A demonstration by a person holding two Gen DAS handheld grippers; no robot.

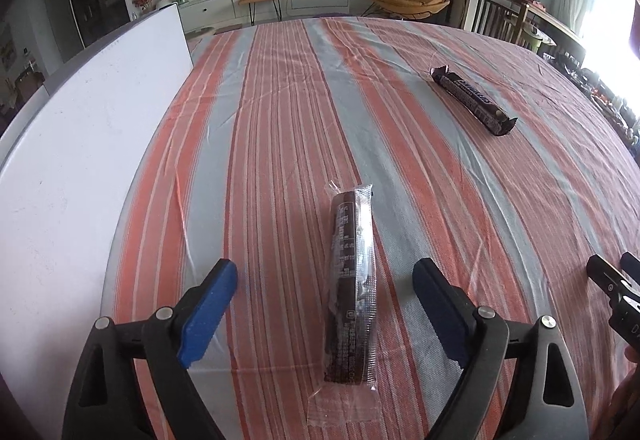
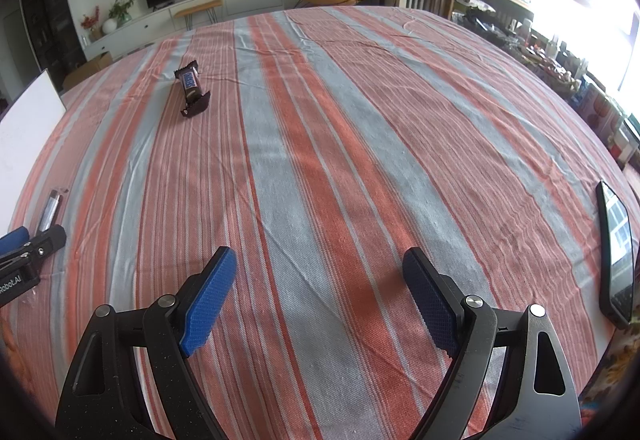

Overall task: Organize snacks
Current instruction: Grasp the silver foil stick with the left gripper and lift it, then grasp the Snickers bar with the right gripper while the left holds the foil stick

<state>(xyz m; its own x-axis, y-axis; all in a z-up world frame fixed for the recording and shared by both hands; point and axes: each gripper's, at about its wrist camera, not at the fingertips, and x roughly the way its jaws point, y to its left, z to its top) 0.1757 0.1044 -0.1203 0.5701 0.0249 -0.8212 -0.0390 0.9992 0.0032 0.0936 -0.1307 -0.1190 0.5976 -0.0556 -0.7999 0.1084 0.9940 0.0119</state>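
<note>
Two snacks out: wrapped chocolate wafer (image 1: 352,288) lies lengthwise between the spread, empty left gripper (image 1: 324,304); Snickers bar (image 1: 472,99) well apart toward the tablecloth's (image 1: 280,99) far edge.

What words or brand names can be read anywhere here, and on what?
"SNICKERS": dark candy bar far out on the striped cloth.
"Robot.AI", start cut off: left tongs.
Clear-wrapped snack: small print, too blurred to read.
Phone: screen shows nothing readable.
</note>
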